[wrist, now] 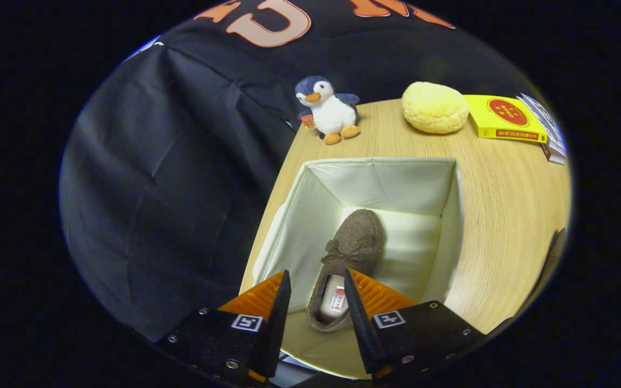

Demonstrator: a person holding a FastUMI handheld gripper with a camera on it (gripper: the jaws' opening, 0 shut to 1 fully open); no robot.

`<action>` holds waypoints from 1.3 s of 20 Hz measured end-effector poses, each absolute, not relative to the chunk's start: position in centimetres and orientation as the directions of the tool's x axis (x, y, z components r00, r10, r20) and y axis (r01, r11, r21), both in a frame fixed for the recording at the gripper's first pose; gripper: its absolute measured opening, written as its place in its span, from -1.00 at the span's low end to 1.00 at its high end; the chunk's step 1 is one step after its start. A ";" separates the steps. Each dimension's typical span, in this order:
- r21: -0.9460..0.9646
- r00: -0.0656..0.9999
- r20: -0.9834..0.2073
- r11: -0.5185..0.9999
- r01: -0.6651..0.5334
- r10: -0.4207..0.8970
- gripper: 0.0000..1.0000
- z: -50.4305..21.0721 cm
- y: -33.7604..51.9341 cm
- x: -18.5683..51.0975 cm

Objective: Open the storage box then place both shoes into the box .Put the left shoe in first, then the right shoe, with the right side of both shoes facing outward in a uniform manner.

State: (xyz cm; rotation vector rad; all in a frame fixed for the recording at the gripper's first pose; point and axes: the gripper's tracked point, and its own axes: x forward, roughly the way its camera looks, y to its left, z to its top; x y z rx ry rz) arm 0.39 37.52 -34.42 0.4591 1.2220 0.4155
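On the wooden table (504,183), the gripper (317,280) hangs spread, empty, above the boxed shoe (351,253).

Rode on the gripper (316,291), looked forward and steeply down along the two parted fingers into the open storage box (310,215) from close above. Caught the shoe (351,253) on the box floor, then the wooden table (499,199) beyond. Fisheye, so edges bent.
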 end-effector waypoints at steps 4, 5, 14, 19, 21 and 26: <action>0.503 0.372 -0.787 0.861 -0.075 0.492 0.77 -32.7 31.6 0.1; 0.492 0.387 -0.789 0.868 -0.069 0.477 0.84 -32.7 29.9 -0.1; 0.384 0.482 -0.812 0.923 0.020 0.328 0.94 -34.0 13.4 -4.2; 0.284 0.469 -0.861 0.951 0.119 0.199 0.94 -36.9 4.7 -6.5; 0.248 0.467 -0.871 0.957 0.151 0.152 0.94 -38.0 1.7 -7.3; 0.151 0.426 -0.903 0.970 0.191 0.057 0.94 -41.2 -4.0 -9.8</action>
